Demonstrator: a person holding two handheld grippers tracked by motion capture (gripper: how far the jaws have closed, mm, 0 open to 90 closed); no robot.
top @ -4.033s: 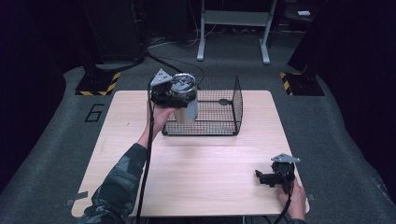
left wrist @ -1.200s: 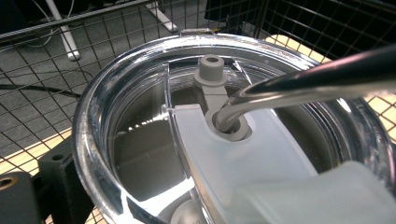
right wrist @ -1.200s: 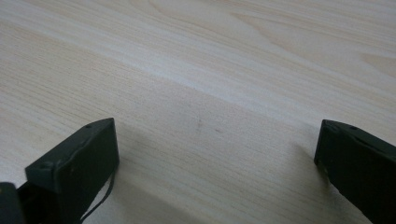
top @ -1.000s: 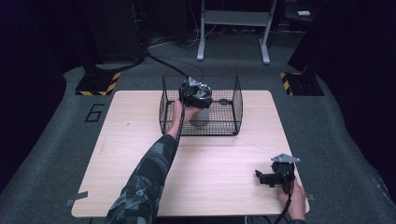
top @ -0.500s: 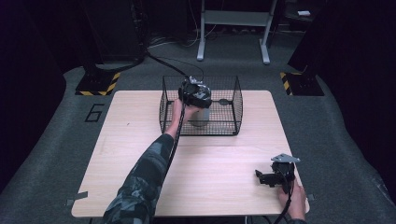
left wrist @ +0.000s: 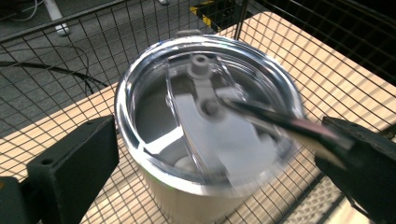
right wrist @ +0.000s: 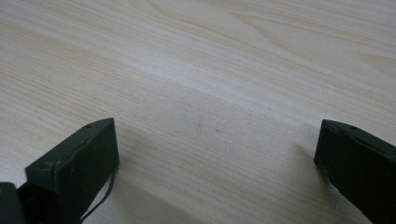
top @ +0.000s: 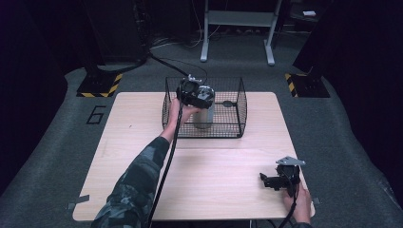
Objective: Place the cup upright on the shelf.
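Fingers (left wrist: 74, 172) of the left gripper (top: 195, 92) grip the steel tumbler (left wrist: 205, 135) inside the wire basket (top: 237, 102).

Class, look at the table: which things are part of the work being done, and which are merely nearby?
In the work:
left tool, jaws either side of the tumbler
steel tumbler with clear lid
wire basket around it

Merely nearby:
right tool, open over bare table
metal stand on the floor

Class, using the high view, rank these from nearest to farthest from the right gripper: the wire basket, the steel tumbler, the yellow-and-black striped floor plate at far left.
Measured from the right gripper, at the table's near right corner:
1. Wire basket, mid-table at the far edge; its right wall is nearest.
2. Steel tumbler, inside the basket's left part, at the left gripper.
3. Striped floor plate, on the floor beyond the table's far left corner.
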